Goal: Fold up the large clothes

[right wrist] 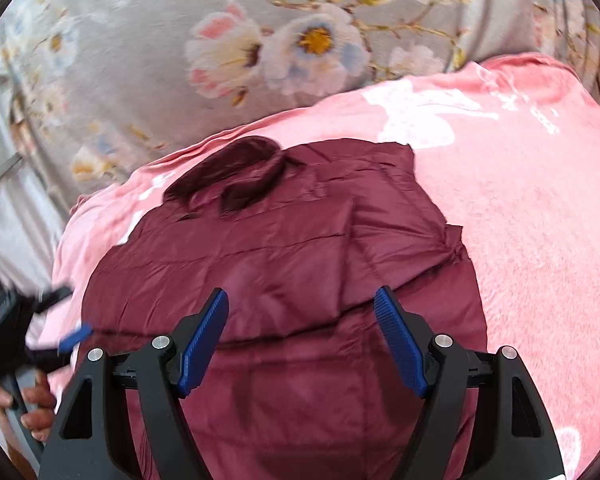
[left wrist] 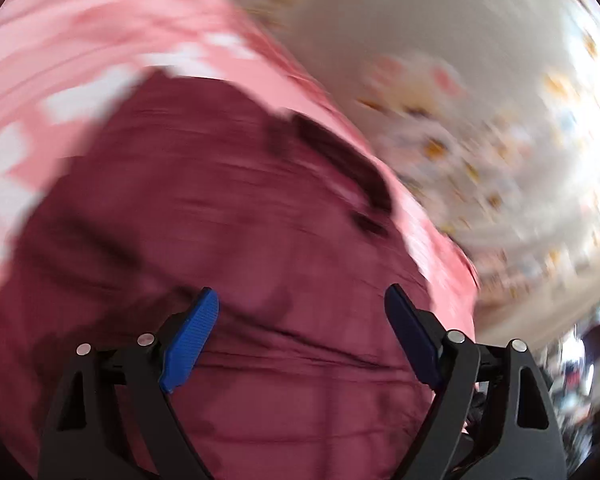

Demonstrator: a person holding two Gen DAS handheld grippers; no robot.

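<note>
A dark red quilted jacket (right wrist: 300, 248) lies spread on a pink blanket (right wrist: 532, 216), its collar (right wrist: 236, 176) toward the far side. My right gripper (right wrist: 302, 300) hovers over the jacket's middle, its jaws open with nothing between the blue pads. The left wrist view is blurred. There my left gripper (left wrist: 302, 300) stands open above the same jacket (left wrist: 228, 216), its pads holding nothing. At the left edge of the right wrist view the left gripper (right wrist: 66, 316) shows as a blurred shape held by a hand (right wrist: 36, 404), beside the jacket's left edge.
The pink blanket (left wrist: 80, 40) with white shapes lies over a grey floral bedsheet (right wrist: 220, 48) that fills the far side. The same sheet (left wrist: 460, 100) shows blurred in the left wrist view, with the bed's edge and room clutter (left wrist: 580, 368) at the right.
</note>
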